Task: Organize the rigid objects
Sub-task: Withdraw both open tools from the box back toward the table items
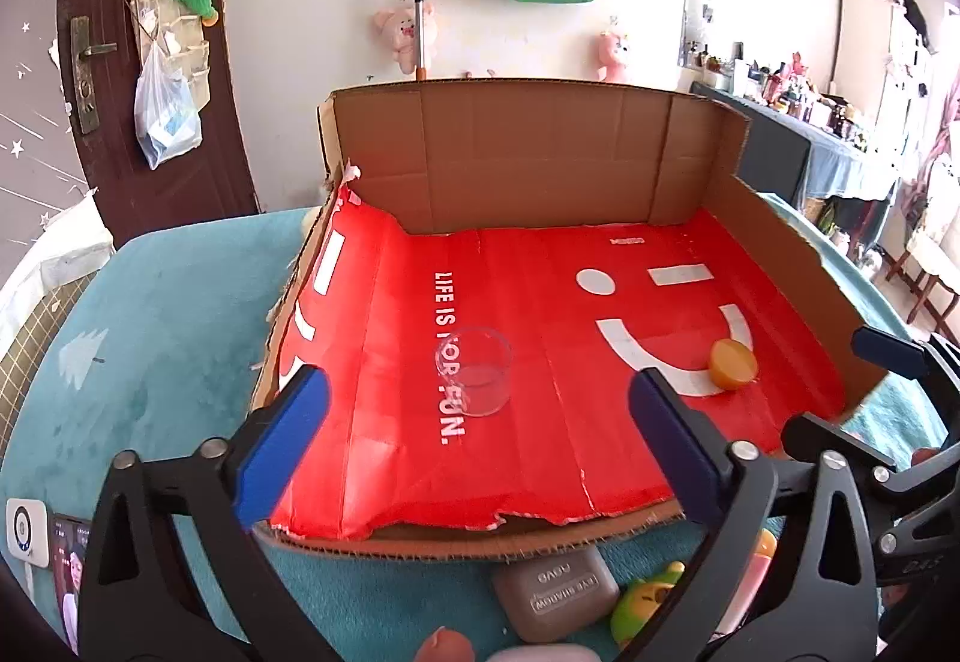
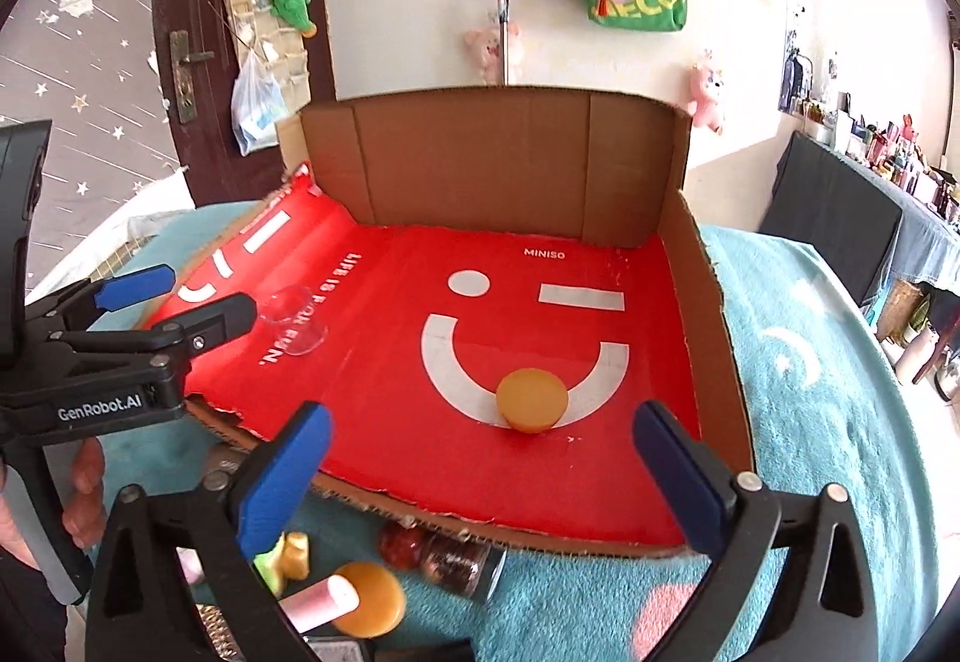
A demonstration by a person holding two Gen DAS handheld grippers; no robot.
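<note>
I had both tongs, left (image 1: 480,440) and right (image 2: 480,464), spread wide and empty above the cardboard tray (image 2: 480,164). Inside, on its glossy red liner, sat a clear glass cup (image 1: 480,377) and a smooth amber puck (image 2: 532,399); a grey case (image 1: 555,593), jars (image 2: 444,551) and toys awaited sorting on the fuzzy teal table (image 2: 798,392).

Left gripper (image 1: 480,434) stood with jaws spread wide, nothing between the blue pads (image 1: 282,446), pointing downward and forward. Right gripper (image 2: 480,470) likewise wide, empty, angled down. A hand (image 2: 84,488) gripped the left gripper's handle, at near left.
</note>
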